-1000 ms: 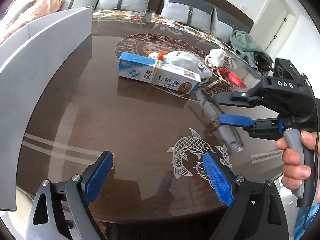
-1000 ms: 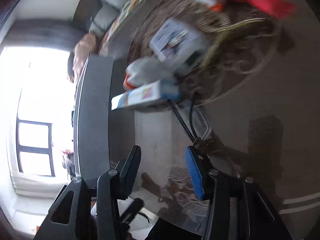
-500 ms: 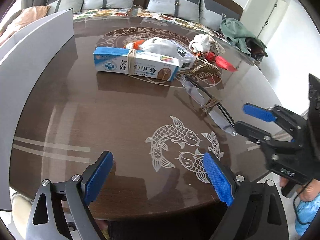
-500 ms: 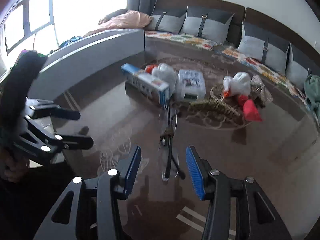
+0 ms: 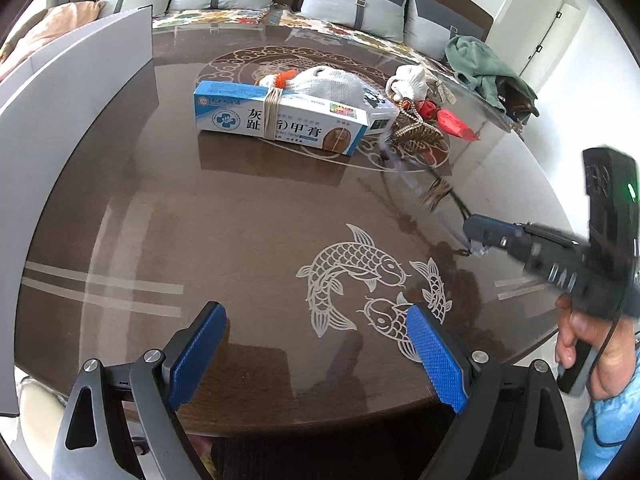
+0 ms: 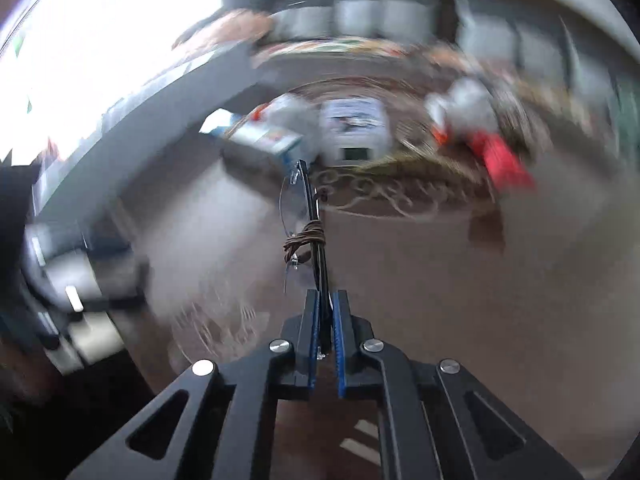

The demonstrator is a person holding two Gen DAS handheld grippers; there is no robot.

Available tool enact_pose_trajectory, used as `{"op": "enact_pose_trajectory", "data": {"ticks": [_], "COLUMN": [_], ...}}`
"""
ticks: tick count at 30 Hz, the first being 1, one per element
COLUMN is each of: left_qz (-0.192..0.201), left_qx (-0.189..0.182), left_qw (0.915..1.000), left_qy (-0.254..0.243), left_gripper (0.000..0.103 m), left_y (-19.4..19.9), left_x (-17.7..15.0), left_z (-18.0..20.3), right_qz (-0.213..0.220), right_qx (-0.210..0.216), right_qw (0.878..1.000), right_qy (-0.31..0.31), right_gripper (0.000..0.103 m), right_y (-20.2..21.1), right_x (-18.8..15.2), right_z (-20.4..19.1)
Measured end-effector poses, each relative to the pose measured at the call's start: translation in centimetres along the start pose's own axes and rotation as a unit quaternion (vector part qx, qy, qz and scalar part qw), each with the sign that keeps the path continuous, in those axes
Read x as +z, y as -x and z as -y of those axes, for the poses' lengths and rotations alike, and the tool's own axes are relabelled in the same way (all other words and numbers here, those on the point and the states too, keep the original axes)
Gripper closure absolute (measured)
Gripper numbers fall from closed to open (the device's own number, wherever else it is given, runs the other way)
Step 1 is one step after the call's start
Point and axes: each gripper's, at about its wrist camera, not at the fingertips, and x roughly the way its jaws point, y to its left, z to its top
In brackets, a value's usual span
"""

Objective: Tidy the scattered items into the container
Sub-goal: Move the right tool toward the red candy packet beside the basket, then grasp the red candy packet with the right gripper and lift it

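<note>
the right gripper point(image 6: 326, 312) has its jaws pinched nearly together on one end of a folded pair of glasses point(image 6: 306, 220), which sticks straight out ahead of the jaws with a brown band wound round its middle. the left gripper point(image 5: 316, 352) hangs with its jaws spread wide and nothing between them, above the brown table point(image 5: 200, 220). far ahead of those jaws lies a blue and white box point(image 5: 280, 118) with a white bag point(image 5: 328, 82) just behind it. left of them stands the grey container wall point(image 5: 60, 92).
</note>
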Motion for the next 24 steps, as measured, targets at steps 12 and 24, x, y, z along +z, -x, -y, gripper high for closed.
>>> {"op": "enact_pose_trajectory", "data": {"ticks": [12, 24], "left_qz": [-0.002, 0.005], "left_qx": [-0.001, 0.005], "left_qw": [1.0, 0.9998], "left_qy": [-0.005, -0.02], "left_gripper": [0.011, 0.011], "left_y": [-0.1, 0.2], "left_x": [-0.1, -0.2], "left_z": [0.2, 0.8], "right_qz": [0.05, 0.048], "right_qx": [0.094, -0.049], "right_qw": [0.923, 0.973], "right_qy": [-0.37, -0.221], "right_gripper": [0.071, 0.048], "right_y": [1.2, 3.3], "right_x": [-3.5, 0.9], "right_z": [8.1, 5.3]}}
